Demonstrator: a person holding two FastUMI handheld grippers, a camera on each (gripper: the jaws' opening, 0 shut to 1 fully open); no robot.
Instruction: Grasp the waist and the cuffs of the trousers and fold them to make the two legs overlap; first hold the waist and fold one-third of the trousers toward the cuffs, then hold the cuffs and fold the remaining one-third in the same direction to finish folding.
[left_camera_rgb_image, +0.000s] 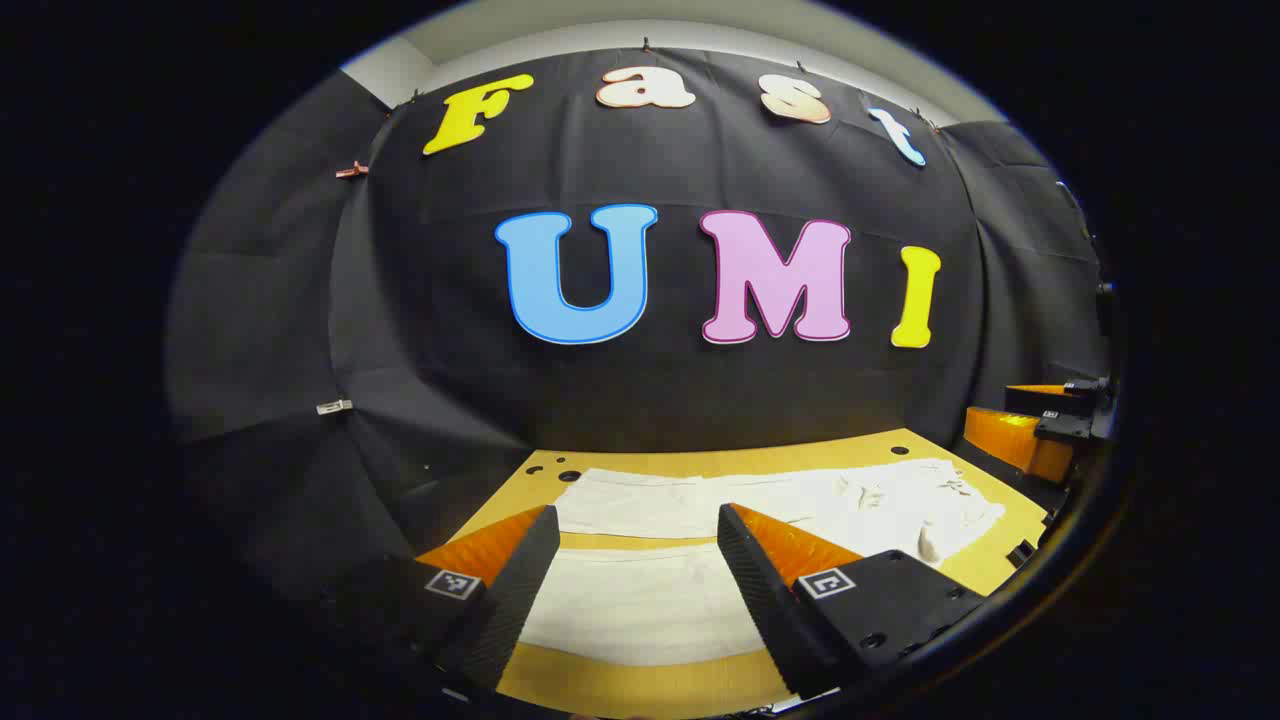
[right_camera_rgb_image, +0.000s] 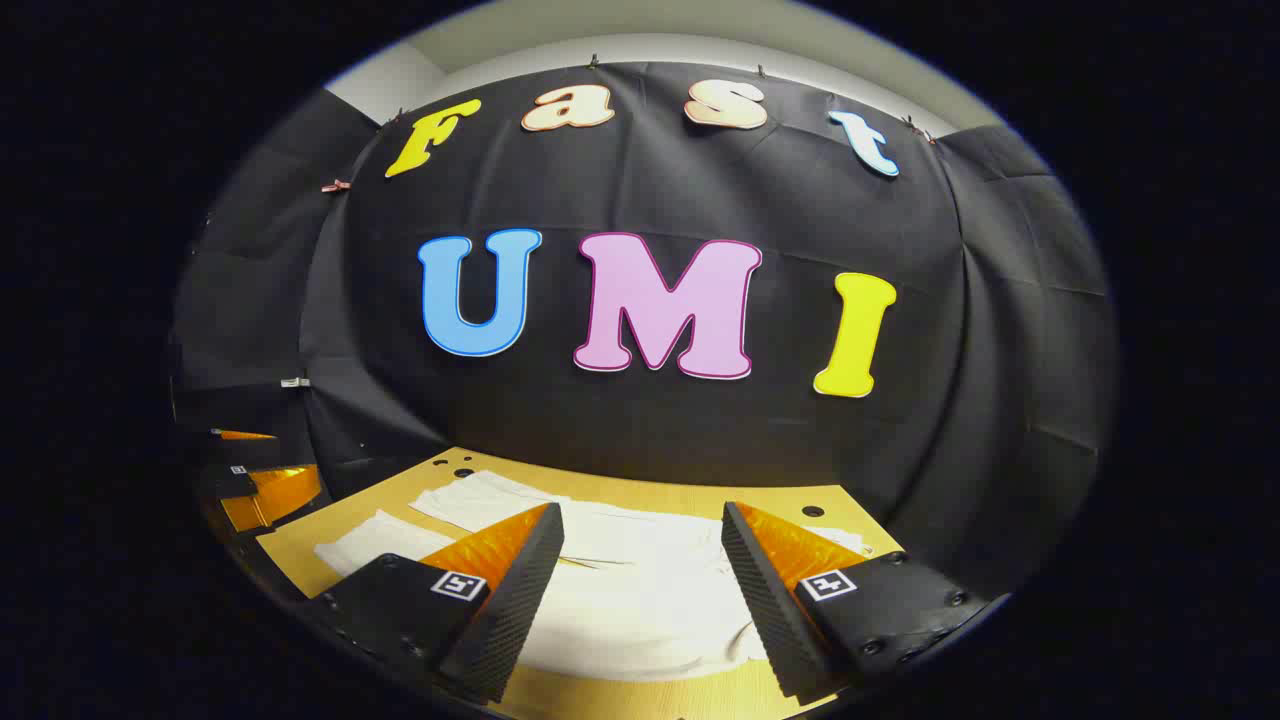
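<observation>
Lying spread flat on the counter (left_camera_rgb_image: 760, 680), the trousers (left_camera_rgb_image: 700, 560) show both legs side by side, not yet overlapped. The left gripper (left_camera_rgb_image: 635, 560) hovers over the cuff end, the right gripper (right_camera_rgb_image: 640, 560) over the waist end, both with jaws wide and empty. Pinching each outer edge cleanly, then lifting together, should keep the legs aligned.

A flat tabletop of yellowish wood (left_camera_rgb_image: 620, 690), with a few small dark round holes near its far edge, carries one thing: a pair of white cloth trousers (left_camera_rgb_image: 640, 600) spread flat. In the left gripper view the two legs lie apart, a wooden strip between them, the rumpled waist toward 3 o'clock. In the right gripper view the trousers (right_camera_rgb_image: 640, 610) reach from 6 toward 10 o'clock on the table (right_camera_rgb_image: 700, 495).
</observation>
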